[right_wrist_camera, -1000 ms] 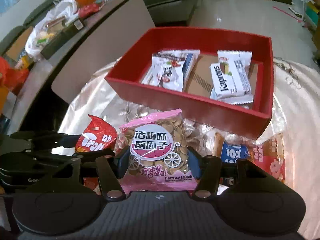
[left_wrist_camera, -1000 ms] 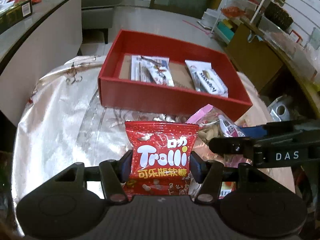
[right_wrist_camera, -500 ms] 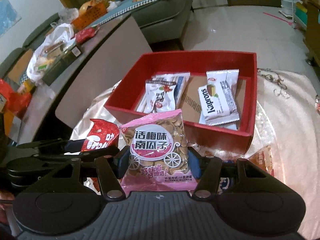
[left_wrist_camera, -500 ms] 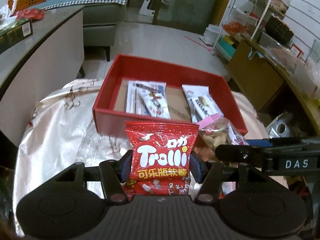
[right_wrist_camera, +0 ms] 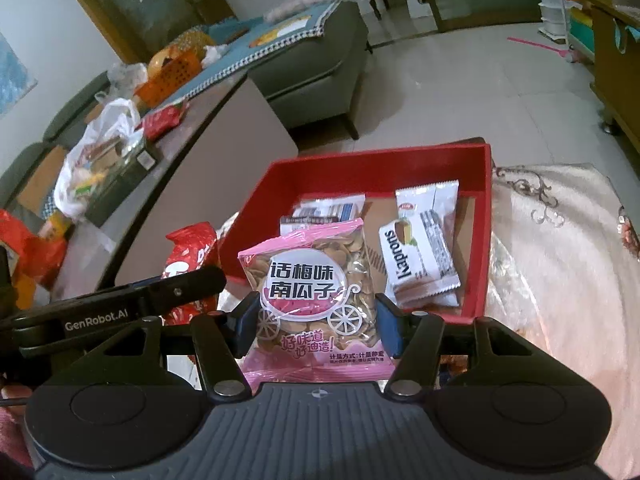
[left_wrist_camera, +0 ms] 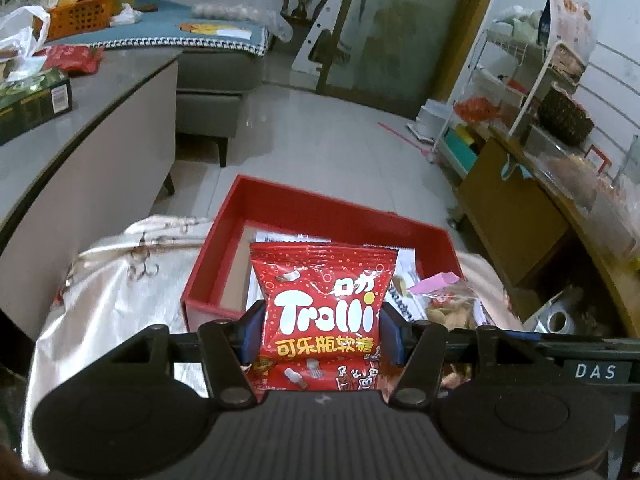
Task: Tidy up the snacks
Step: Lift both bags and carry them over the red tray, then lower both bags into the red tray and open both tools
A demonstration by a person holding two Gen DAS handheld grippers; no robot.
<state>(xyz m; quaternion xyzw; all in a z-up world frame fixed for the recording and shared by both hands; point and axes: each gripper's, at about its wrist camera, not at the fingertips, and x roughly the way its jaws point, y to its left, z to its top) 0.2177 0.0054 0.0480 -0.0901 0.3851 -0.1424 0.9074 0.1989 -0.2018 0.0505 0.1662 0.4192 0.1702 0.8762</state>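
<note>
My left gripper point(left_wrist_camera: 320, 330) is shut on a red Trolli gummy packet point(left_wrist_camera: 324, 304), held upright in the air before the red tray point(left_wrist_camera: 224, 240). My right gripper point(right_wrist_camera: 316, 322) is shut on a pink bag of pumpkin seeds point(right_wrist_camera: 312, 296), raised in front of the same red tray point(right_wrist_camera: 486, 240). Inside the tray lie a white Napoleons wafer packet point(right_wrist_camera: 420, 256) and other white packets point(right_wrist_camera: 328, 210). In the right wrist view the Trolli packet point(right_wrist_camera: 188, 248) and the left gripper's arm show at the left. The pink bag point(left_wrist_camera: 448, 296) appears at the right of the left wrist view.
The tray sits on a shiny cream tablecloth point(right_wrist_camera: 560, 264). A grey counter point(left_wrist_camera: 80, 120) with bags and a box stands to the left, a grey sofa point(left_wrist_camera: 216, 68) behind it. Shelves and a wooden cabinet point(left_wrist_camera: 512, 208) stand at the right.
Both grippers have risen with their packets and tilted up, so the tray sits lower in the views and more of the room shows. Both grips are unchanged.
</note>
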